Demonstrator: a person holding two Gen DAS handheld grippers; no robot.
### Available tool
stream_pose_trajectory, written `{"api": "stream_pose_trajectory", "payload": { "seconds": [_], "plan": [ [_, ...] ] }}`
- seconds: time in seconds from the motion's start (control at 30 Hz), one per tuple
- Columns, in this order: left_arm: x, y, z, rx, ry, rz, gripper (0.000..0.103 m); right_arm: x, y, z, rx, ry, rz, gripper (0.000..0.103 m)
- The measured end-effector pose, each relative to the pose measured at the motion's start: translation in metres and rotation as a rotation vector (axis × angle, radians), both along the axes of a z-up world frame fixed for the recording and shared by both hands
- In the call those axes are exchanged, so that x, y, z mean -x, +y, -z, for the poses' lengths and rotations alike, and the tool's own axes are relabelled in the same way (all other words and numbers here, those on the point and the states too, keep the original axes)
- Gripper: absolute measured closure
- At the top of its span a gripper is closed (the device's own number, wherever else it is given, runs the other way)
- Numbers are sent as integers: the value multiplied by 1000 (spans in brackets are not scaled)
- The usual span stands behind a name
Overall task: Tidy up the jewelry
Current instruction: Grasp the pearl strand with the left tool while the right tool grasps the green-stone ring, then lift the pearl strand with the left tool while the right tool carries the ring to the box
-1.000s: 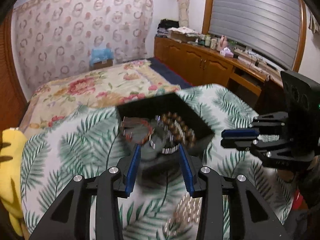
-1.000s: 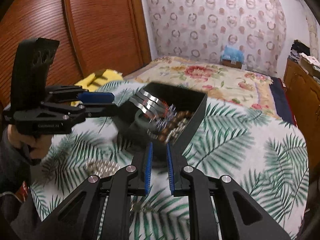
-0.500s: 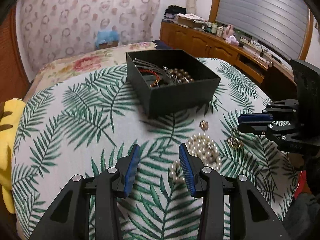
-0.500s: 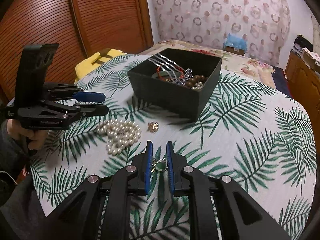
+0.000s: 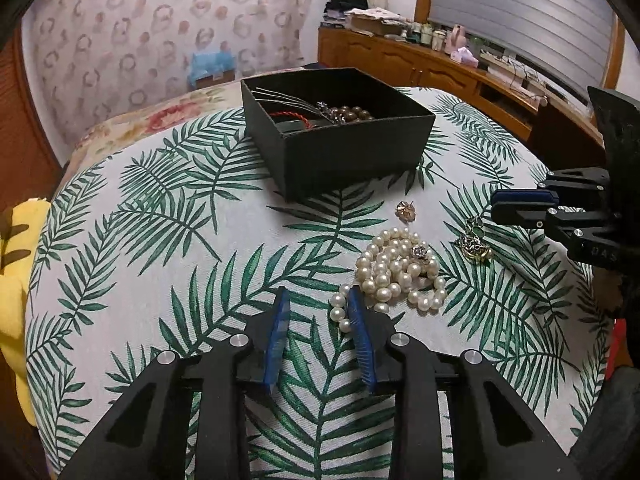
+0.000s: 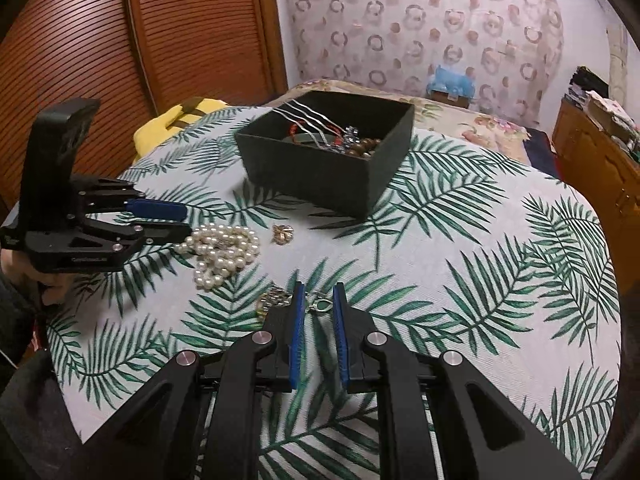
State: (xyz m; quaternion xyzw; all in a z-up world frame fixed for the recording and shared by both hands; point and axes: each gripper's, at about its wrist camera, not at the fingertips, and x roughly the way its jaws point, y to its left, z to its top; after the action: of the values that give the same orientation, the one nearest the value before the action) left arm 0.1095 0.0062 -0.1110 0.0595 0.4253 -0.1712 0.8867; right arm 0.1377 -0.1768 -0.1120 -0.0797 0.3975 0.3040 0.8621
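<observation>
A pile of white pearls (image 5: 400, 272) (image 6: 224, 248) lies on the leaf-print tablecloth. My left gripper (image 5: 317, 296) (image 6: 172, 220) is low at the pile's left end; its jaws are closing with a few end pearls between them, untouched by the left pad. My right gripper (image 6: 319, 292) (image 5: 516, 204) stands narrowly open around a small green-stone piece (image 6: 320, 305), beside a gold piece (image 6: 272, 300) (image 5: 476, 250). A rose-gold ornament (image 5: 406, 211) (image 6: 283, 234) lies in front of the black box (image 5: 340, 152) (image 6: 312, 172), which holds brown beads, red cord and silver hairpins.
The round table's edge curves away on all sides. A yellow cushion (image 5: 16, 280) (image 6: 160, 128) sits off its left side. A floral bed (image 5: 140, 124) lies behind, a wooden cabinet (image 5: 440, 68) to the right, and a slatted wooden door (image 6: 120, 40) to the left.
Both grippers have drawn back from over the black box and come down to the loose jewelry on the cloth. The left jaws have narrowed; the right jaws keep the same small gap.
</observation>
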Motion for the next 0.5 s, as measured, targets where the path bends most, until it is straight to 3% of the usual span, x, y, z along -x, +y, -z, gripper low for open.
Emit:
{"api": "stream_pose_trajectory", "payload": {
  "seconds": [0.07, 0.13, 0.33, 0.37, 0.4, 0.5],
  "plan": [
    [1, -4, 0, 9, -1, 24, 96, -2, 0, 2, -8, 12, -2, 87],
    [5, -8, -2, -9, -36, 14, 96, -3, 2, 4, -6, 14, -5, 87],
    [13, -1, -23, 46, -98, -19, 96, 1, 8, 5, -14, 16, -6, 86],
    [16, 2, -28, 57, -114, -31, 96, 1, 8, 4, -15, 16, -3, 74],
    [18, 4, -32, 66, -126, -41, 96, 1, 8, 4, -19, 18, -1, 70],
    [25, 12, -43, 102, -157, -66, 96, -2, 13, 2, 1, -2, 19, 68]
  ]
}}
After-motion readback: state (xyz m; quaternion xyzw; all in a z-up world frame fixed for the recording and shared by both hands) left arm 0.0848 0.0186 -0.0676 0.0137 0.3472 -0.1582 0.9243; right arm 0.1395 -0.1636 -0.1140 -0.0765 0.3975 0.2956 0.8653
